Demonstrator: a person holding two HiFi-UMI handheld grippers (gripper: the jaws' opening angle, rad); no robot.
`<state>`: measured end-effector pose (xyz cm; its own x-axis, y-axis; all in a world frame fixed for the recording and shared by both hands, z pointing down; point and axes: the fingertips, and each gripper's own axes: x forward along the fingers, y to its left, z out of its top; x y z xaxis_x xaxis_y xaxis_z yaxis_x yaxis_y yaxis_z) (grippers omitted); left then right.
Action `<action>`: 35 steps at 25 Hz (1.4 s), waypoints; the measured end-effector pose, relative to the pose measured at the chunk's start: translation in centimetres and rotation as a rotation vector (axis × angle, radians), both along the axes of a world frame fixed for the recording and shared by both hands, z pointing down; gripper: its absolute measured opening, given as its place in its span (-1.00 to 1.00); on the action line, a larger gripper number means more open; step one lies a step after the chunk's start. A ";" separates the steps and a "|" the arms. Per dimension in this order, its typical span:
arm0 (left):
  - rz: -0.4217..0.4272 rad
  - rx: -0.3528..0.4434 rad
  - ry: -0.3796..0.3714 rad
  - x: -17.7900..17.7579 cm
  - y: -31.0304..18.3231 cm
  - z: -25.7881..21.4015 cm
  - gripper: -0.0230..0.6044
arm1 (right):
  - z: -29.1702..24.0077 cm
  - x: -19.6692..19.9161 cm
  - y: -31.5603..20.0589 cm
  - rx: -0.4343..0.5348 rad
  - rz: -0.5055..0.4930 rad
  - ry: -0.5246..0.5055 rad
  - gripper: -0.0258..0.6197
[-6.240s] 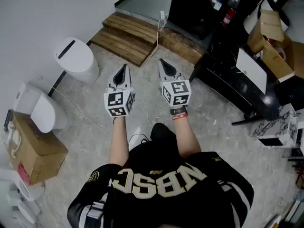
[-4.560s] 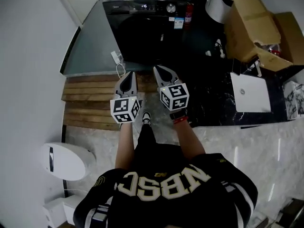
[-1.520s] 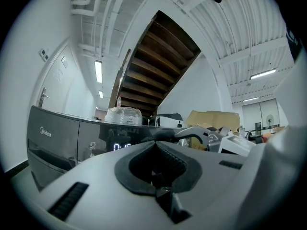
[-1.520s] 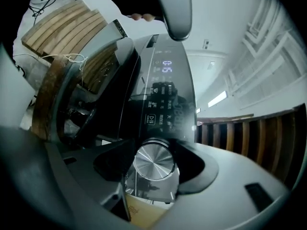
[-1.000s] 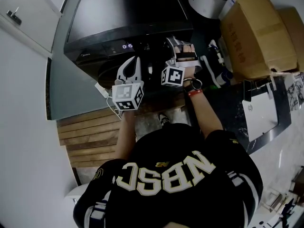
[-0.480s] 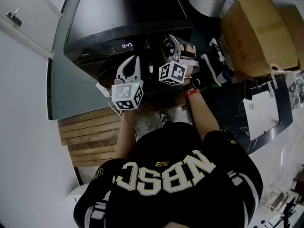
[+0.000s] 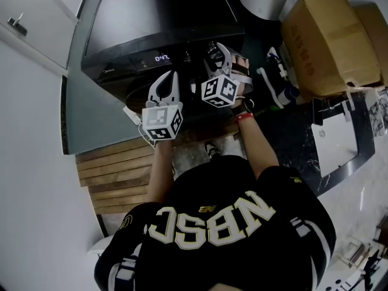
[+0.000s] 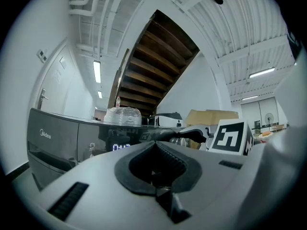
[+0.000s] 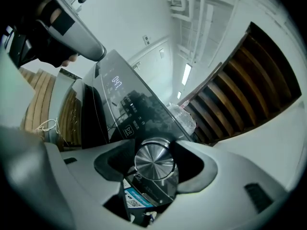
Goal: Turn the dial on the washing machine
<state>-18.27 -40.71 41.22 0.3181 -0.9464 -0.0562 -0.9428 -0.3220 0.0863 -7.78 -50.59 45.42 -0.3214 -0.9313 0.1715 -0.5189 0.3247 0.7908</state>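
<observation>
The black washing machine (image 7: pixel 157 17) fills the top of the head view, and its lit display (image 7: pixel 161 58) reads 0:47. My right gripper (image 7: pixel 213 48) reaches onto the control panel. In the right gripper view my right gripper (image 9: pixel 155 150) is shut on the silver dial (image 9: pixel 154 164), one jaw on each side of it. My left gripper (image 7: pixel 168 77) hangs just left of it, in front of the machine's front, shut on nothing. In the left gripper view my left gripper (image 8: pixel 154 143) points at the panel, and the dial (image 8: pixel 178 140) shows there.
Large cardboard boxes (image 7: pixel 327 35) stand right of the machine. Wooden steps (image 7: pixel 112 174) lie at lower left beside a white wall and cabinet door (image 7: pixel 30 23). A black counter (image 7: pixel 285 132) carries a white flat device (image 7: pixel 330 144). A plastic-wrapped bottle (image 8: pixel 123 115) sits on the machine's top.
The person walked up to the machine. In the last second my right gripper rolled on the dial and the display went from 0:15 to 0:47. The left gripper stayed still.
</observation>
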 end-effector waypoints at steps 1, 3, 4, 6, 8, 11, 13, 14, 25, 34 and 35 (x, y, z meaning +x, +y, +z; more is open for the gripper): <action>0.001 0.000 0.000 0.0 0.0 0.0 -0.88 | 0.0 0.0 0.0 -0.002 0.004 -0.006 -0.09; 0.003 0.000 -0.001 0.0 0.0 0.0 -0.88 | 0.0 0.1 -0.1 -0.017 0.011 -0.054 -0.09; 0.004 0.001 -0.001 0.1 0.0 0.0 -0.88 | -0.1 0.2 -0.1 -0.037 0.015 -0.118 -0.09; 0.007 0.001 -0.002 0.1 0.0 0.0 -0.88 | -0.5 0.7 -0.4 -0.104 0.033 -0.335 -0.09; 0.010 0.002 -0.003 0.1 0.0 0.0 -0.88 | -1.0 1.1 -0.6 -0.159 0.059 -0.512 -0.09; 0.009 0.004 -0.003 0.0 0.0 -0.2 -0.88 | -1.0 1.1 -0.5 -0.145 0.080 -0.483 -0.09; 0.007 0.006 -0.002 0.0 0.0 -0.2 -0.88 | -0.9 1.0 -0.5 -0.136 0.076 -0.456 -0.09; 0.007 0.005 -0.002 -0.1 0.0 -0.2 -0.88 | -0.9 1.0 -0.5 -0.139 0.074 -0.455 -0.08; 0.011 0.002 0.006 -0.2 0.0 0.0 -0.88 | -0.8 1.2 -0.7 -0.181 0.070 -0.554 -0.09; 0.016 0.003 0.004 0.0 -0.1 0.0 -0.88 | -0.8 2.1 -1.1 -0.257 0.083 -0.764 -0.09; 0.015 0.004 0.004 -0.1 -0.1 -0.1 -0.88 | -0.9 2.1 -1.1 -0.259 0.082 -0.765 -0.09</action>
<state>-18.35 -40.78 41.15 0.3318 -0.9414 -0.0607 -0.9376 -0.3362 0.0886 -5.66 -51.67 44.56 -0.3692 -0.9179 0.1455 -0.9156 0.3861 0.1125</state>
